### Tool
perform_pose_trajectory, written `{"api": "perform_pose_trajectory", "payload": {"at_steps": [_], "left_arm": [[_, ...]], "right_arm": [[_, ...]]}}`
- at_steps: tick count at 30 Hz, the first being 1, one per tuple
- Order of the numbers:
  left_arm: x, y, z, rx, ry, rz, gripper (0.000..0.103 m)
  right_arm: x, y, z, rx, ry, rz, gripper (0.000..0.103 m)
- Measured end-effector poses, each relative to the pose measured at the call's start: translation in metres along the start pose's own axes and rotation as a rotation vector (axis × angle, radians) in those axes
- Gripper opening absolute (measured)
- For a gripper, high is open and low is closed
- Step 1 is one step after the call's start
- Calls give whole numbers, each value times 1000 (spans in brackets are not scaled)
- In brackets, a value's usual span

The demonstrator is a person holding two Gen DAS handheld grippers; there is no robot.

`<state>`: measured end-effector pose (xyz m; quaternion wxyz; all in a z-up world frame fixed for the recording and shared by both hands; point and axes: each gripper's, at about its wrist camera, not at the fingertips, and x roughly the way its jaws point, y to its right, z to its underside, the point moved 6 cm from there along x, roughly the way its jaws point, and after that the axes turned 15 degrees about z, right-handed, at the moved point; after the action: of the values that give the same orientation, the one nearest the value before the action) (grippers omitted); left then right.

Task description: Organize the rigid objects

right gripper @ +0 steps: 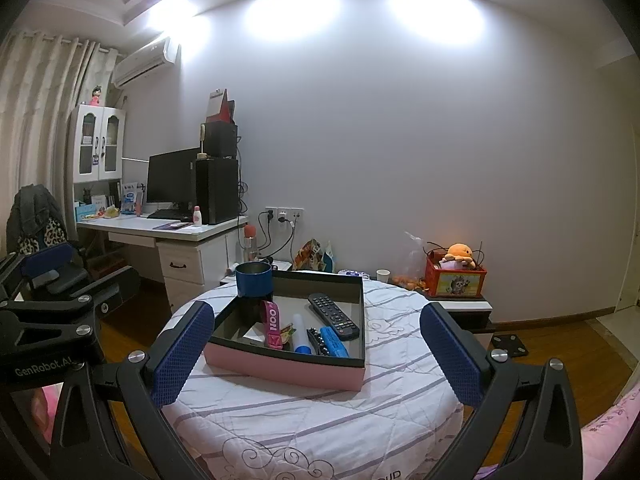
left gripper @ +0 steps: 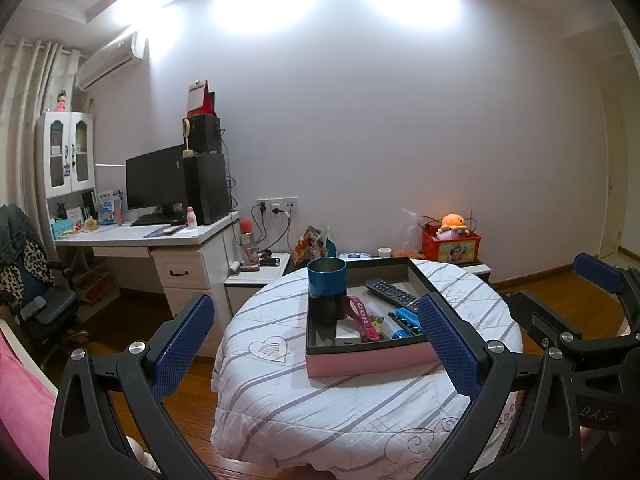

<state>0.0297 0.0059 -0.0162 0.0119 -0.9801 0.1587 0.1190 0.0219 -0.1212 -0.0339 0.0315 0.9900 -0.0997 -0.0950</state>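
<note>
A pink tray [left gripper: 372, 362] with a dark inside stands on a round table with a striped white cloth [left gripper: 320, 400]. In it stand a blue mug [left gripper: 326, 277], a black remote [left gripper: 394, 293], a pink strap [left gripper: 362, 316], a white box [left gripper: 347, 332] and a blue pen [left gripper: 408, 316]. The right wrist view shows the same tray [right gripper: 288, 368], mug [right gripper: 253, 279], remote [right gripper: 334, 315] and strap [right gripper: 272, 324]. My left gripper [left gripper: 316, 344] is open and empty, held back from the tray's near side. My right gripper [right gripper: 316, 354] is open and empty, also short of the tray.
A white desk [left gripper: 160, 236] with a monitor and a computer tower stands at the left, with an office chair [left gripper: 40, 304] before it. Low side tables [left gripper: 260, 272] and a red toy box [left gripper: 452, 246] stand behind the round table. The floor is wood.
</note>
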Motion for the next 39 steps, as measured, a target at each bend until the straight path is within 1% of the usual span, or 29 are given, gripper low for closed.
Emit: {"api": "perform_pose_trajectory", "payload": {"at_steps": [17, 39], "left_arm": [[0, 0, 0, 5, -1, -4, 103], [1, 0, -1, 7, -9, -7, 103]], "right_arm": [[1, 1, -2, -1, -3, 3, 103], [2, -5, 1, -8, -27, 16, 103]]}}
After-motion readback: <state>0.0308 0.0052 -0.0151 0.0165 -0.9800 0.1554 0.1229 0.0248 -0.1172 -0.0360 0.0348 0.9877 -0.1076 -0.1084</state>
